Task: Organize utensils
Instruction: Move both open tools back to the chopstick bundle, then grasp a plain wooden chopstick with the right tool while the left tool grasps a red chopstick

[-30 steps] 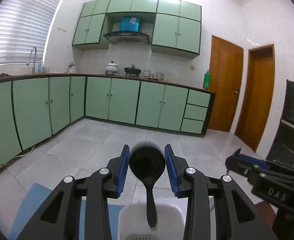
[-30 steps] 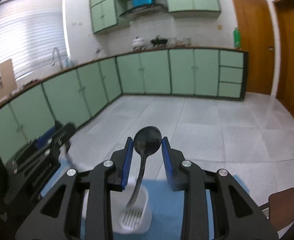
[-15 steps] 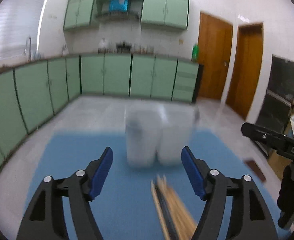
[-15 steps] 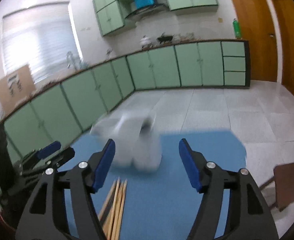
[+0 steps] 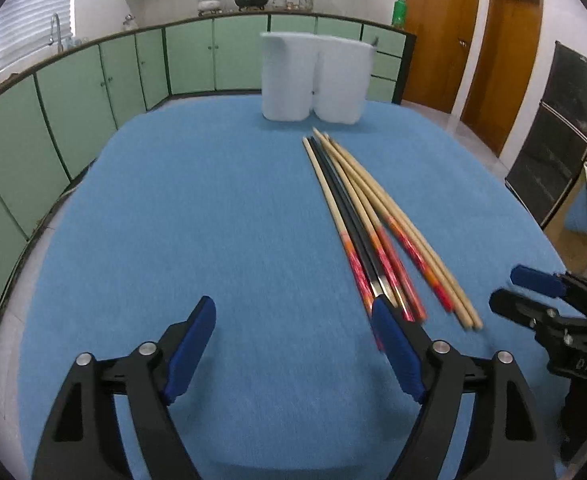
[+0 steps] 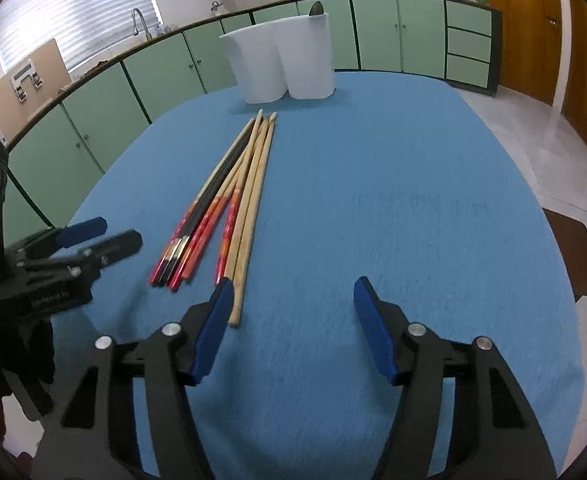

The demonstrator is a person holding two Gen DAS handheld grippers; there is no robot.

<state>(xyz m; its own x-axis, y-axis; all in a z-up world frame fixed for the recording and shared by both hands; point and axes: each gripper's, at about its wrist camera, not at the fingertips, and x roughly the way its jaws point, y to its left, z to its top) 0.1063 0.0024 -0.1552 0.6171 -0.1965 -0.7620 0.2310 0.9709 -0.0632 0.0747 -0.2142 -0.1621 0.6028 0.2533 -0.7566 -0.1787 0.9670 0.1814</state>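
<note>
Several chopsticks (image 5: 357, 216) (image 6: 229, 196), wooden with red ends plus a black one, lie bundled on the blue cloth (image 5: 213, 200) (image 6: 413, 200). Behind them stands a white two-cup holder (image 5: 317, 80) (image 6: 281, 60); a dark spoon tip (image 6: 316, 8) shows above its right cup. My left gripper (image 5: 293, 308) (image 6: 119, 232) hovers low over the cloth, jaws opening, nothing between them; its right finger overlaps the bundle's near ends. My right gripper (image 6: 294, 284) (image 5: 509, 290) sits right of the bundle, jaws closing on nothing.
The table edge curves off on both sides. A brown chair seat (image 6: 569, 248) stands at the right. Green floor cabinets (image 5: 73, 92) line the far walls, wooden doors (image 5: 437, 32) are at the back right, and a black cabinet (image 5: 557, 140) is beside the table.
Both grippers let go of the black spoons at the holder, drew back toward the near side and sank lower. Their jaws spread wider, and the chopsticks came into view.
</note>
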